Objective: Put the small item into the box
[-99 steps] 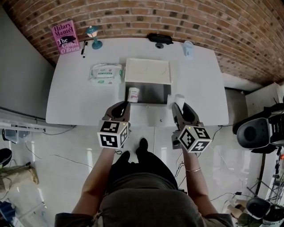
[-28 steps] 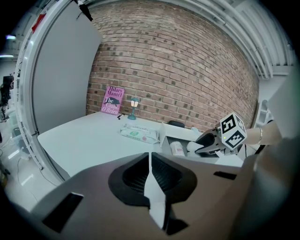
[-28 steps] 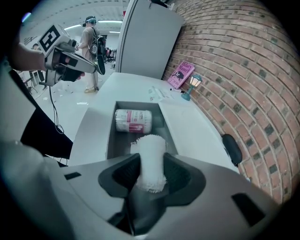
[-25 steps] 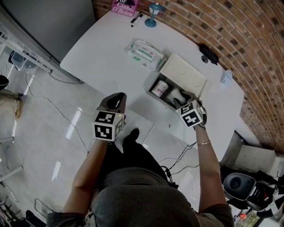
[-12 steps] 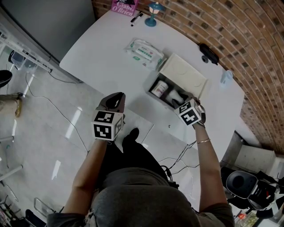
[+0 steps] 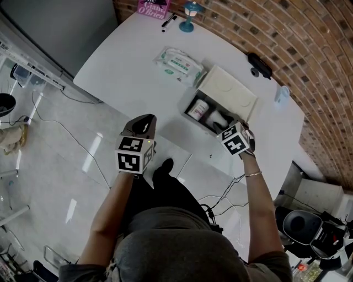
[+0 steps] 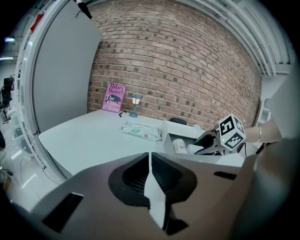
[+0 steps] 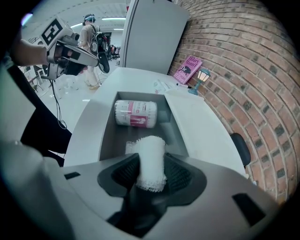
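Observation:
An open grey box [image 6: 188, 101] with a white lid [image 6: 229, 93] sits on the white table. A round swab container [image 6: 198, 109] lies inside it. My right gripper [image 6: 225, 124] reaches down into the box's right half, closed around a white gauze roll [image 8: 151, 161]. Its jaws have just been opening, with the roll between them and both pads touching it. The roll's free end hangs over the box floor [image 8: 140, 136], close to the swab container [image 8: 136, 113]. My left gripper [image 6: 145, 120] hangs off the table's front edge, shut and empty [image 7: 150, 161].
A wet-wipes pack [image 6: 179, 62] lies left of the box. At the back of the table stand a pink book [image 6: 154, 7], a small lamp [image 6: 191, 11], a pen [image 6: 169, 22], a black object [image 6: 258, 65] and a cup [image 6: 282, 95]. Cables run over the floor.
Four seconds ago the right gripper held the roll at the table's front edge; now it is inside the box. Over the last second it has barely shifted. The left gripper stays put.

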{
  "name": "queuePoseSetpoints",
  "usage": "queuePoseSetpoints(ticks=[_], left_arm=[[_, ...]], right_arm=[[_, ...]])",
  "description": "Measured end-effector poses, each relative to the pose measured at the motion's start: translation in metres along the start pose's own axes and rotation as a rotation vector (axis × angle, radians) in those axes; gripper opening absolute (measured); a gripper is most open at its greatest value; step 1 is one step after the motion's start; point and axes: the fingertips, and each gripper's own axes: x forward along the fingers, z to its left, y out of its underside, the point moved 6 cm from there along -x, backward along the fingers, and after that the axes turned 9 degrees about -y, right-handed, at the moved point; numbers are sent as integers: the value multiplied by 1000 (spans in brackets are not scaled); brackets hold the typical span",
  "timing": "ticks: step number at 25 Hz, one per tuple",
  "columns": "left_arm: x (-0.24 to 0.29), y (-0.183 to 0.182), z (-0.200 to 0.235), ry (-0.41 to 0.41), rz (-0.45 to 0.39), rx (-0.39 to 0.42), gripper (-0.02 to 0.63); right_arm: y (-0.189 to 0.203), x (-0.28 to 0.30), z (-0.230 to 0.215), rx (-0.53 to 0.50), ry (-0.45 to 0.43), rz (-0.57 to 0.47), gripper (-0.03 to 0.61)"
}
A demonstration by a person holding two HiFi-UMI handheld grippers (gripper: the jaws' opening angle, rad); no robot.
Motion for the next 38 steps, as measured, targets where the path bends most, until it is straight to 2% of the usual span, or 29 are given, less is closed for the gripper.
queuePoseSetpoints(ticks=[10, 15, 18, 26, 33, 38], left_arm=[[5, -3, -5, 31, -3, 24, 34], [8, -3, -8, 53, -1, 35, 34], [9, -3, -10, 65, -1, 42, 34], [11, -9, -15, 104, -15, 59, 34], [9, -14, -19, 139, -22, 87, 34], [8, -16, -23, 166, -23, 110, 34]], right_arm=[[-7, -9, 3, 48, -10, -72, 201], [-9, -20, -1, 143, 15, -149, 183], [-12, -31, -3, 176, 51, -209, 143], [-18, -58, 6, 299, 99, -339, 98], [-15, -82, 19, 451, 145, -456, 86], [-12, -95, 32, 518, 184, -511, 75]])
